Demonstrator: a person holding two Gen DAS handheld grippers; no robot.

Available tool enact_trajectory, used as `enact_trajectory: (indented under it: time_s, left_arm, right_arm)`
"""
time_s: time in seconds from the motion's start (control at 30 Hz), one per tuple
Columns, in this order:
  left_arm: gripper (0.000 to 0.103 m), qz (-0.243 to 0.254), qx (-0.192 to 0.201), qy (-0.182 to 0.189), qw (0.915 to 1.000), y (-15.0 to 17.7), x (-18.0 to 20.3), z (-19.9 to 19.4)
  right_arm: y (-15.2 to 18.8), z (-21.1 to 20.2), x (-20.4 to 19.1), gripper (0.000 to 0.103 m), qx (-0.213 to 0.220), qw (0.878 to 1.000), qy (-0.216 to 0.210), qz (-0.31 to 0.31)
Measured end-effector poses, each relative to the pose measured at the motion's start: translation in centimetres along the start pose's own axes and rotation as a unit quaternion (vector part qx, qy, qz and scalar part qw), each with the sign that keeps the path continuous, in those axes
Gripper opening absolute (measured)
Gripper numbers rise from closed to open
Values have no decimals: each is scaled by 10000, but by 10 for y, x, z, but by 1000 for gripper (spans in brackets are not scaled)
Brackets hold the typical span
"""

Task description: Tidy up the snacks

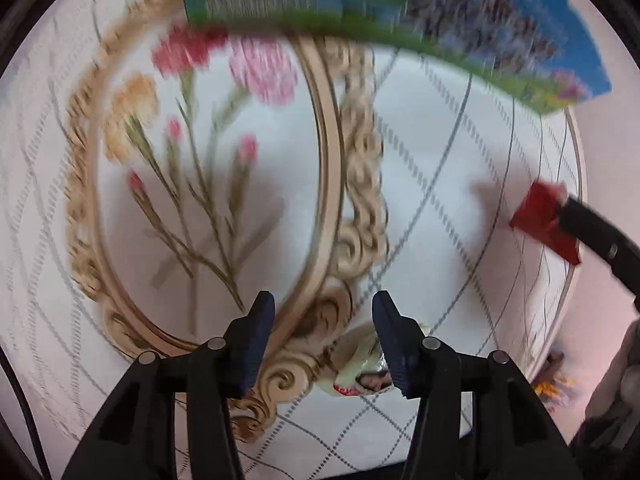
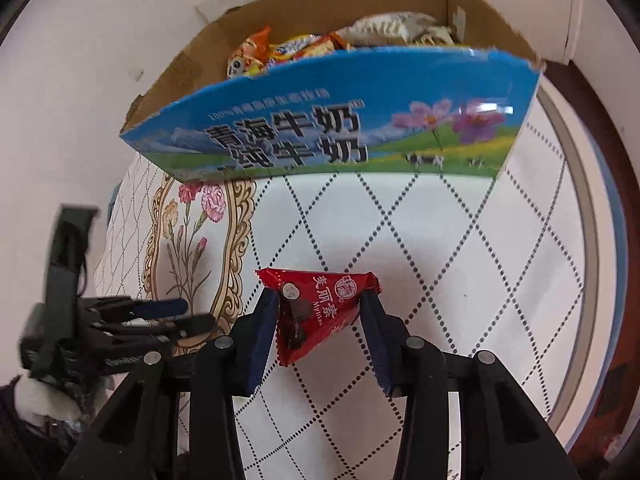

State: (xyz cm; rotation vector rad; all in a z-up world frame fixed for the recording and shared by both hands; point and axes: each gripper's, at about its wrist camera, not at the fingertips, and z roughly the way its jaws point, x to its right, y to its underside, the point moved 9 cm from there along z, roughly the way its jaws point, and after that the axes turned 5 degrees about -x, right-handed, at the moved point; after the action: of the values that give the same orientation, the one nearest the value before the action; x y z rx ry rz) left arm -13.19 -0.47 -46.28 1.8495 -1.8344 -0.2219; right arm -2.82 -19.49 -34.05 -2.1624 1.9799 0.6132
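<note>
My right gripper (image 2: 320,300) is shut on a red triangular snack packet (image 2: 324,312), held above the tablecloth in front of the box. The same red packet (image 1: 544,220) shows at the right of the left wrist view. A blue-and-green milk carton box (image 2: 320,128) with its top cut open stands at the back, holding several snack packets (image 2: 280,50). My left gripper (image 1: 324,300) points down at the cloth. A pale snack packet (image 1: 356,364) lies between its jaws against the right finger, with a gap to the left finger. From the right wrist, the left gripper (image 2: 180,312) is side-on at the left.
The round table (image 2: 440,260) has a white cloth with a dotted diamond grid and an oval flower motif (image 1: 208,168) in a gold frame. Its rim (image 2: 576,200) curves along the right, with a dark wooden edge beyond. A pale wall lies behind the box.
</note>
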Motion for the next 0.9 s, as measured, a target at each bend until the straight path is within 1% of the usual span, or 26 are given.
enact_trajectory:
  time_s: [0.07, 0.1, 0.13, 0.2, 0.33, 0.37, 0.43, 0.5, 0.57, 0.6, 0.63, 0.67, 0.7, 0.77, 0.8, 0.83, 0.9]
  left_arm:
    - [50, -8, -227, 359, 9991, 9, 7, 13]
    - [55, -4, -288, 455, 9985, 10, 8, 17]
    - [56, -6, -340, 566, 9978, 14, 10, 20]
    - [60, 36, -388, 687, 9969, 20, 14, 21]
    - [62, 65, -580, 910, 9941, 31, 21, 26]
    - [64, 83, -638, 924, 9936, 36, 21, 30]
    - [70, 50, -777, 984, 9921, 34, 21, 37]
    - [70, -38, -760, 913, 9929, 32, 16, 40]
    - [69, -24, -675, 675, 9954, 35, 21, 45]
    - [64, -33, -607, 481, 9970, 36, 21, 46]
    - [61, -34, -559, 309, 9980, 38, 22, 47]
    - [60, -26, -500, 134, 9987, 39, 22, 47]
    - [60, -38, -419, 55, 9991, 41, 23, 46]
    - [60, -131, -293, -33, 9995, 42, 20, 42]
    - [60, -166, -244, -43, 9996, 44, 27, 43]
    - [60, -174, -236, -29, 9996, 43, 26, 40]
    - [60, -238, -185, -49, 9995, 39, 17, 31]
  right_arm:
    - [4, 2, 5, 45, -41, 10000, -10, 27]
    - [5, 4, 6, 45, -41, 10000, -31, 62]
    - [6, 5, 7, 45, -69, 9999, -44, 66]
    - [7, 6, 9, 45, -89, 9999, -35, 70]
    - [10, 8, 10, 45, -144, 9999, 42, 12]
    - [11, 9, 9, 45, -161, 9999, 48, 0]
    - [13, 10, 9, 45, -180, 9998, 40, 5]
    - [15, 10, 8, 46, -160, 9999, 31, 31]
    - [15, 8, 8, 46, -104, 9999, 8, 116]
    - [15, 5, 10, 51, -53, 9998, 23, 197]
    - [15, 5, 12, 54, -29, 9997, 34, 244]
    - [14, 3, 14, 57, 17, 9995, 41, 328]
    - [13, 2, 16, 60, 31, 9993, 54, 365]
    - [10, 5, 22, 62, -7, 9987, 85, 498]
    - [9, 8, 24, 62, -48, 9984, 47, 564]
    - [8, 12, 25, 62, -97, 9981, 24, 613]
    - [9, 28, 27, 62, -340, 9965, -106, 755]
